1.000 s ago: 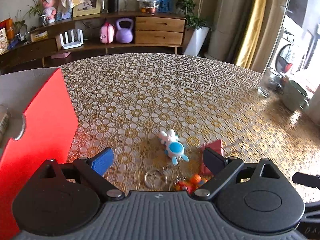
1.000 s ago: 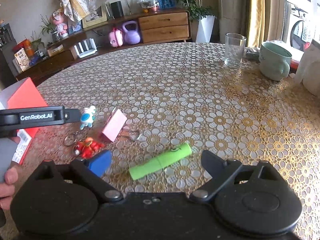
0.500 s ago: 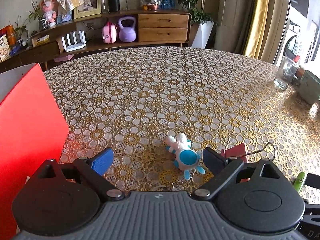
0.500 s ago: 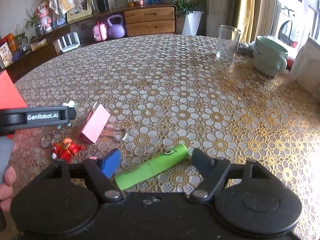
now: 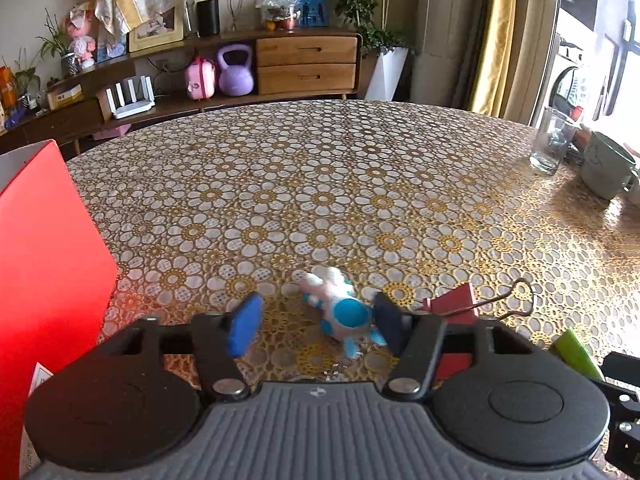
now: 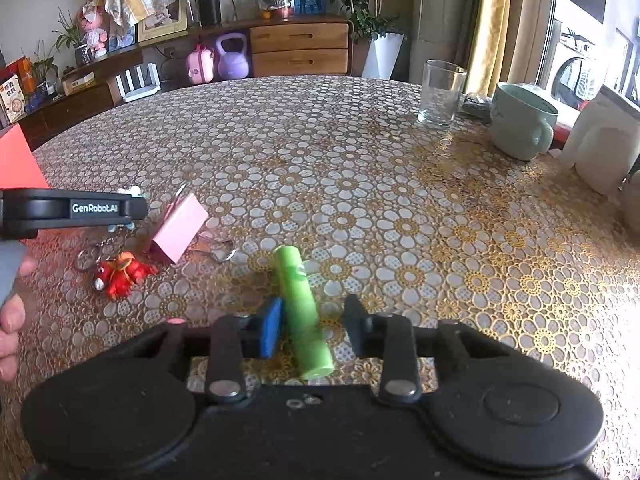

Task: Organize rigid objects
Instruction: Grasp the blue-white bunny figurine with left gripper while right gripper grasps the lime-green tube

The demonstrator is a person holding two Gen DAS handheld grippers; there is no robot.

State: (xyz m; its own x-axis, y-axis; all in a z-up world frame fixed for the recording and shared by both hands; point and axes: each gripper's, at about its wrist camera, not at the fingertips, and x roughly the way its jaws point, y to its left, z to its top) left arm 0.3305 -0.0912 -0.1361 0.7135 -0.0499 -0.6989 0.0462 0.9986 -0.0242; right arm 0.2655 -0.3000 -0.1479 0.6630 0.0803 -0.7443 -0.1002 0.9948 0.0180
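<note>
My left gripper is partly closed around a blue and white toy keychain lying on the table; its right pad touches the toy and its left pad stands apart from it. My right gripper has narrowed around a green cylinder on the table; the blue left pad touches it, and a gap remains on the right. A pink binder clip lies between the two grippers; it also shows in the left wrist view. A red figure keychain lies left of it.
A red box stands at the table's left edge. A drinking glass, a pale green mug and a white container stand at the far right. The table wears a gold floral lace cloth.
Both grippers' jaws have narrowed. The left has come down around the blue toy. The right has moved over the green cylinder, which has turned from lying crosswise to pointing away.
</note>
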